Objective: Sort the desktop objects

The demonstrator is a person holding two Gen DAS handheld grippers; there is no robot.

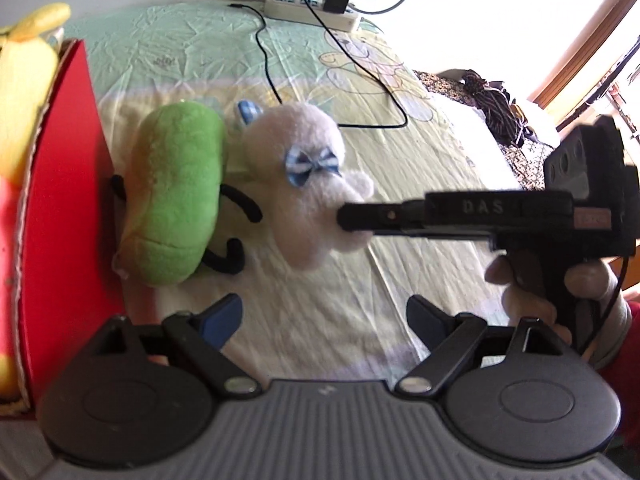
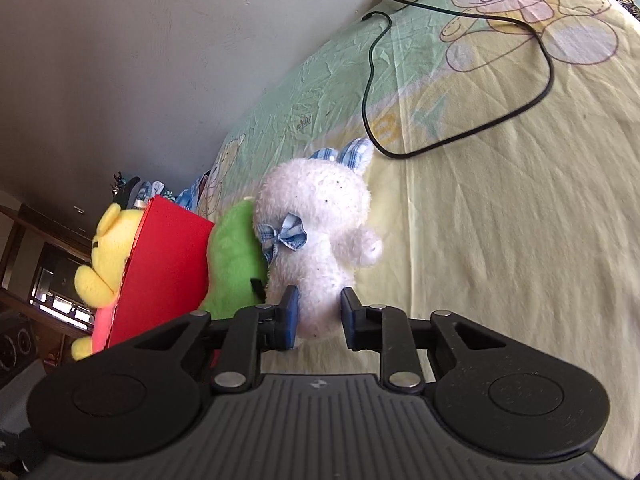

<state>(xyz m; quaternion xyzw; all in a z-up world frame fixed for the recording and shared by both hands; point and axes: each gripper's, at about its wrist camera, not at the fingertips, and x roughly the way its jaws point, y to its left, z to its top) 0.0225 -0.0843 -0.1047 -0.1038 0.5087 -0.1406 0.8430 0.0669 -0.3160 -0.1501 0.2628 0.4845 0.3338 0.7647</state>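
The right gripper (image 2: 319, 312) is closed on the lower body of the white plush rabbit (image 2: 320, 240), with a blue pad pressing on each flank. The left gripper (image 1: 322, 316) hangs with its jaws wide apart and empty, above bare bedsheet (image 1: 400, 184). The step in hand appears to be the pick of the rabbit for sorting.

The rabbit lies on the sheet, touching the green plush toy (image 1: 176, 196) on its box side. The green toy leans against the outer wall of the red box (image 1: 60, 200), which already holds a yellow plush bear (image 2: 106, 256).

The next move probably calls for a lift clear of the sheet, then a carry over the box wall. The green toy lies between the rabbit and the box, so a low path may drag it along.

Farther off, a black cable (image 2: 536, 92) loops across the sheet to a white power strip (image 1: 310, 4) at the wall, well apart from the toys.
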